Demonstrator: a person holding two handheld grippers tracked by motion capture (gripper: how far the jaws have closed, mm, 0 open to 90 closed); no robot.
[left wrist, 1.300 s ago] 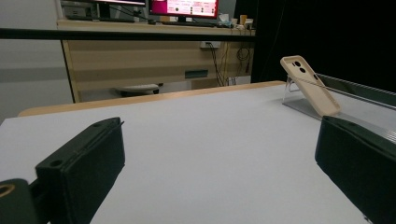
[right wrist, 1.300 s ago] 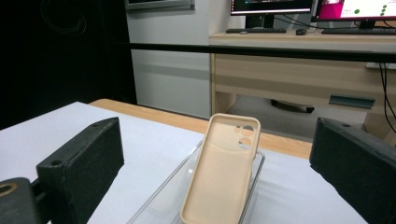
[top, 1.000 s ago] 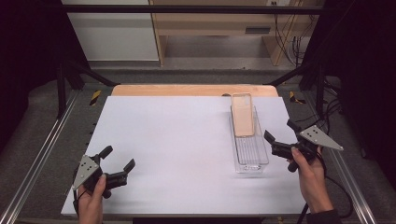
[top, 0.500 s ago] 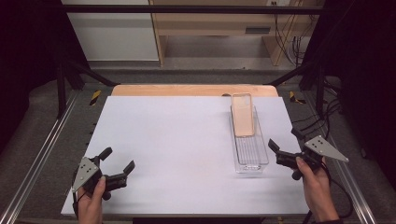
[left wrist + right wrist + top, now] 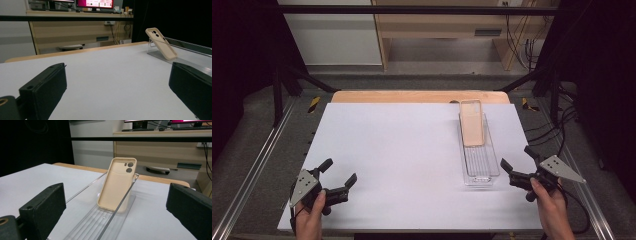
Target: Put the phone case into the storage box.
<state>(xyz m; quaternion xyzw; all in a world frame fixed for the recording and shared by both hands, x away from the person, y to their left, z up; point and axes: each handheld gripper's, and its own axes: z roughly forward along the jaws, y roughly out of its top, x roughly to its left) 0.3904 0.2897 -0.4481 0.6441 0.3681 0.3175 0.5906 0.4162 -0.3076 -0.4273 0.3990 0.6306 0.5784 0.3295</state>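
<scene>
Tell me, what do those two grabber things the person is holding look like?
Both are black. The left gripper and right gripper each have two chunky, blocky black jaws and a grey three-cornered plate on top with small dots on it. A thin black cable trails from each. No sleeves show on the forearms.

Worktop [image 5: 402, 150]: plain white sheet, pale wood strip at far edge. Phone case [image 5: 472, 123]: beige, matte, no pattern; dark camera cut-outs near top. Tray [image 5: 481, 172]: clear plastic, ribbed lines along floor. Left tongs [image 5: 338, 176]: black, grey plate on top. Right tongs [image 5: 517, 160]: black, grey three-cornered plate. Surrounding frame: black bars, silver rails. Monitor behind: pink-red screen.
</scene>
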